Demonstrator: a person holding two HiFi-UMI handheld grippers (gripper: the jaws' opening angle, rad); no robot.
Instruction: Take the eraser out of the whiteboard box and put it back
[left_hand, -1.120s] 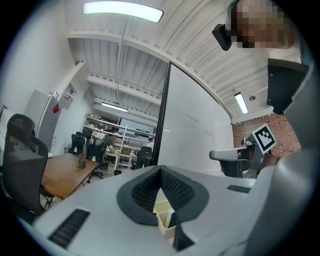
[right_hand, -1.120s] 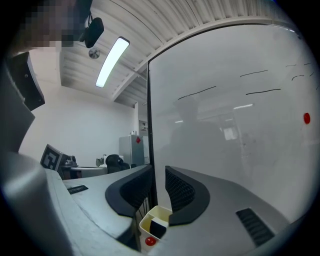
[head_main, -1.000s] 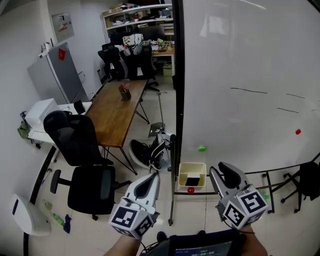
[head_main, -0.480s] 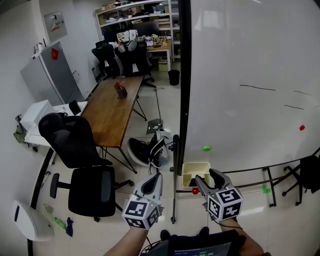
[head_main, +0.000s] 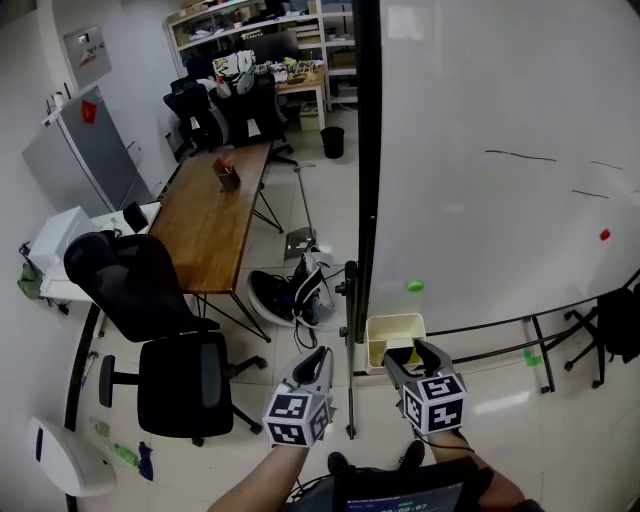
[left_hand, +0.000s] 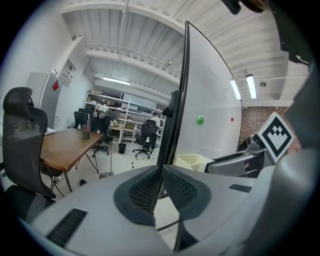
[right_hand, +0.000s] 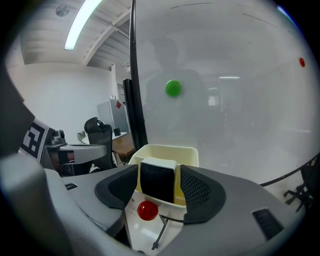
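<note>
The eraser (right_hand: 158, 180), a black block with a white top, stands upright in the cream whiteboard box (right_hand: 168, 151) at the board's lower left corner. My right gripper (right_hand: 159, 189) reaches over the box's near rim with its jaws opening. The eraser shows between the pads with a slim gap on each side. A red magnet (right_hand: 148, 210) sits on the box's front, below the eraser. In the head view the right gripper (head_main: 407, 353) is at the box (head_main: 395, 321), and the left gripper (head_main: 322, 356) hangs beside it to the left. The left gripper (left_hand: 161, 175) is shut on nothing.
The whiteboard (head_main: 500, 150) carries a green magnet (head_main: 414, 286) above the box and a red one (head_main: 604, 235) at the right. Its black frame post (head_main: 360, 200) stands left of the box. A black office chair (head_main: 160, 330) and a wooden table (head_main: 210, 220) stand further left.
Both grippers have come down and closer to the box. The right jaws have spread apart and now stand on either side of the eraser.
</note>
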